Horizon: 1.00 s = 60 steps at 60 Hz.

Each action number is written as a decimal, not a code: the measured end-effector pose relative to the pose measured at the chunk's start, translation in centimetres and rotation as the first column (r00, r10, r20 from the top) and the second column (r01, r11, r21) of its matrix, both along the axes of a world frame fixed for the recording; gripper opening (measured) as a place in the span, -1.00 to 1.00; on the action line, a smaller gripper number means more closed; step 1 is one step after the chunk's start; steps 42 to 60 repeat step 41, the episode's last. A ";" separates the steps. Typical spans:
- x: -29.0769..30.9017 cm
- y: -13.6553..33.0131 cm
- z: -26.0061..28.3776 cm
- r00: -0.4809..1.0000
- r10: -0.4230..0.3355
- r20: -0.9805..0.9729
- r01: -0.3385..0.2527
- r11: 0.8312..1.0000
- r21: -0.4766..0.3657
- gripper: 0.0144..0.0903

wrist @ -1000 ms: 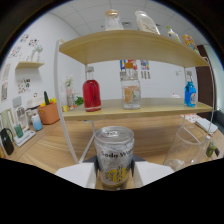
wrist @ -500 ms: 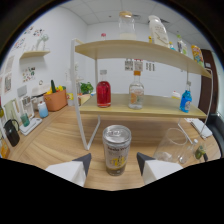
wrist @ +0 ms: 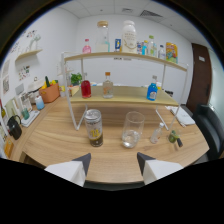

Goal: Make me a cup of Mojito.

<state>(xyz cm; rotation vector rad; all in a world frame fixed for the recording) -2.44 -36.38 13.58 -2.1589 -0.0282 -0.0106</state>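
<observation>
A soda can (wrist: pixel 93 128) is standing on the wooden table (wrist: pixel 165 155) beside a nearly empty glass (wrist: pixel 132 129); nothing is being gripped by the released gripper (wrist: pixel 113 162). Most mixing is judged remaining.

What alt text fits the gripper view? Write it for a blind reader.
The open gripper hangs clear of a silver soda can standing on the wooden table, with a clear empty glass beside the can. Behind them, a two-tier wooden shelf carries bottles.

white walls (wrist: pixel 60 35), wooden table (wrist: pixel 55 145), two-tier shelf (wrist: pixel 125 56), dark door (wrist: pixel 200 70).
</observation>
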 end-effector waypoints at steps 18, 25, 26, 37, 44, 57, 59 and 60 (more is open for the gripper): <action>3.6 -0.7 1.3 1.000 -0.026 0.010 0.026 1.000 -0.014 0.88; 3.8 -1.2 1.3 1.000 -0.025 -0.009 0.025 0.999 -0.023 0.88; 3.8 -1.3 1.3 1.000 -0.024 -0.012 0.023 0.999 -0.025 0.88; 4.5 -1.5 1.7 1.000 -0.026 -0.001 0.026 0.999 -0.018 0.88; 4.7 -1.5 1.7 1.000 -0.029 0.000 0.029 0.999 -0.015 0.89; 4.7 -1.5 1.7 1.000 -0.029 0.000 0.029 0.999 -0.015 0.89; 4.7 -1.5 1.7 1.000 -0.029 0.000 0.029 0.999 -0.015 0.89; 4.7 -1.5 1.7 1.000 -0.029 0.000 0.029 0.999 -0.015 0.89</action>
